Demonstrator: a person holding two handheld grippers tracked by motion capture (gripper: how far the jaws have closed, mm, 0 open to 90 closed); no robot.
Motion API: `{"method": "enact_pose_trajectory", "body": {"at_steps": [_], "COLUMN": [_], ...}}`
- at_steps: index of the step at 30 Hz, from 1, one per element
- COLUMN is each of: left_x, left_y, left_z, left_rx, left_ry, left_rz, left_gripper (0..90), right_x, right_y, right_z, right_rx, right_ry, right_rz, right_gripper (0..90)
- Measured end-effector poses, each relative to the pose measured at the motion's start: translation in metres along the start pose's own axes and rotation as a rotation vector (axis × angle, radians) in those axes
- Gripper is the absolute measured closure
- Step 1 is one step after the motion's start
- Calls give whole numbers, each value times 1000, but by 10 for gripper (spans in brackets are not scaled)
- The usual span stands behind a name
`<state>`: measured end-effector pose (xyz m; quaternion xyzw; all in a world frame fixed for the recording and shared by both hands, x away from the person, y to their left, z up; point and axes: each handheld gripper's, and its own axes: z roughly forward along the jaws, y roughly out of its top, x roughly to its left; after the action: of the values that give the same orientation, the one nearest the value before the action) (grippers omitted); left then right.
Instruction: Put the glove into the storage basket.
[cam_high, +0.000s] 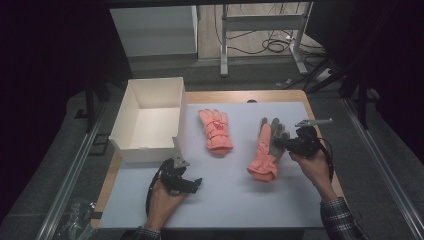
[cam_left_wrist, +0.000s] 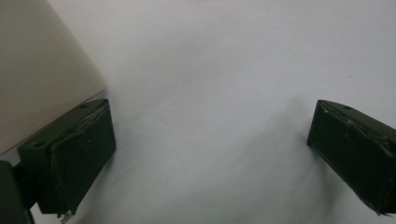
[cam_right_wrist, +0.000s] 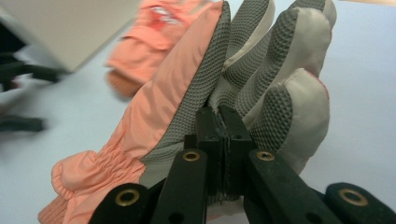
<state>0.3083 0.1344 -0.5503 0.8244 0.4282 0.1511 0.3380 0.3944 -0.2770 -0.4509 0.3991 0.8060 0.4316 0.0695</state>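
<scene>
high view: the right gripper (cam_high: 284, 144) pinches the palm edge of an orange ski glove (cam_high: 266, 150), which lies on the white mat (cam_high: 240, 200) right of centre. a second orange glove (cam_high: 215, 130) lies flat near the white box (cam_high: 150, 120). the left gripper (cam_high: 192, 184) rests low beside the box.

left gripper view: its jaws are spread wide over bare mat (cam_left_wrist: 219, 93), with the box wall (cam_left_wrist: 37, 70) beside one of them.

right gripper view: its jaws are clamped on the glove's (cam_right_wrist: 187, 93) grey textured palm.

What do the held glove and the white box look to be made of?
Held glove: smooth orange woven fabric, probably nylon, with a grey dimpled rubbery palm and a gathered cuff. White box: likely matte cardboard, with thin flat walls and no shine. The right hand-held gripper pinches the palm.
</scene>
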Motion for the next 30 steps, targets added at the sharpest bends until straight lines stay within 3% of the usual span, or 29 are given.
{"method": "enact_pose_trajectory", "body": {"at_steps": [9,17,21,26,30], "left_x": [0,0,0,0,0], "left_y": [0,0,0,0,0], "left_z": [0,0,0,0,0], "left_rx": [-1,0,-1,-1,0], "left_ry": [1,-1,0,0,1], "left_rz": [2,-1,-1,-1,-1], "left_gripper": [9,9,9,9,9], "right_x": [35,57,58,55,53], "right_y": [-8,-21,-28,-36,-34], "right_z": [2,28,42,54,52], "right_rx": [54,145,193,230,207], "right_ry": [160,260,277,254,229], "right_rz": [-69,-142,-164,-173,-175], "right_gripper": [877,877,877,861,760]}}
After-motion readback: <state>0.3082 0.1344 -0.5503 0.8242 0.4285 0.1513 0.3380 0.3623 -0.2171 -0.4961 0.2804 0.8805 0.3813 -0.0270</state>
